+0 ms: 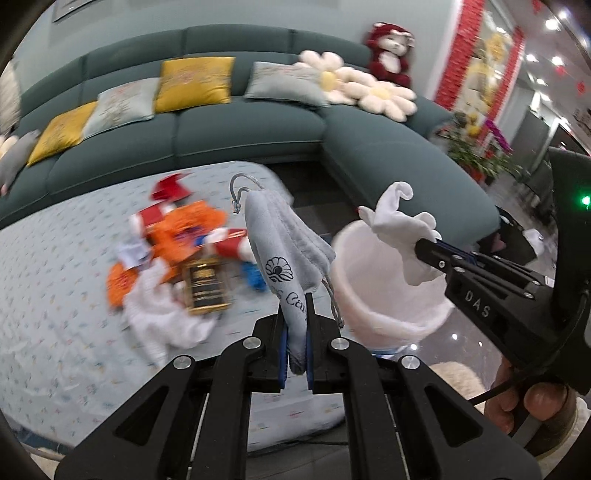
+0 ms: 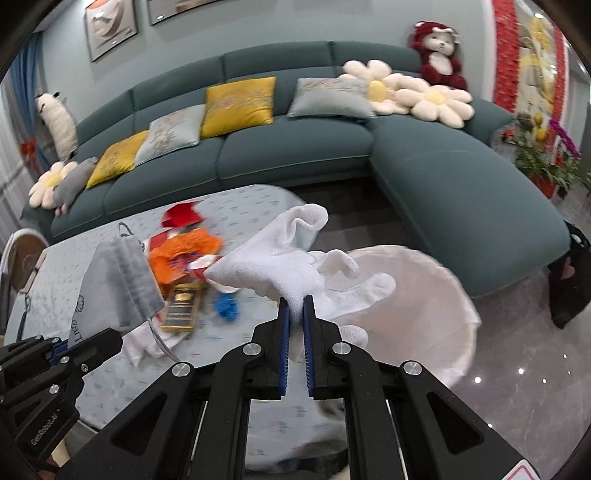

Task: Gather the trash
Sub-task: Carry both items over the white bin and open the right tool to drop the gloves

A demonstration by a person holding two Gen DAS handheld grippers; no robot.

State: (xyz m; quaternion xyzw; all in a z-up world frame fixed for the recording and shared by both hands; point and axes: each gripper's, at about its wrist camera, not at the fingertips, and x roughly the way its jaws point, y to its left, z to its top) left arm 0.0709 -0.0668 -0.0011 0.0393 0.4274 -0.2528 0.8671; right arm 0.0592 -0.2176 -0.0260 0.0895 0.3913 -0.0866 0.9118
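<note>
Left claw, right claw: black linkage arms, silver screws, blue pads; "DAS" lettering, green light.

— I'm seeing bright, even indoor light; ceiling spots are glaring top right.
— I'm getting motion blur smearing the trash pile, fisheye bending the sofa, corners going black.

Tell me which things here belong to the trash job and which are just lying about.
Job:
- gray pouch, held in the left gripper
- white glove, held in the right gripper
- white bin
- trash pile on the table

Lying about:
- sofa
- cushions
- flower pillows
- red plush
- plants
</note>
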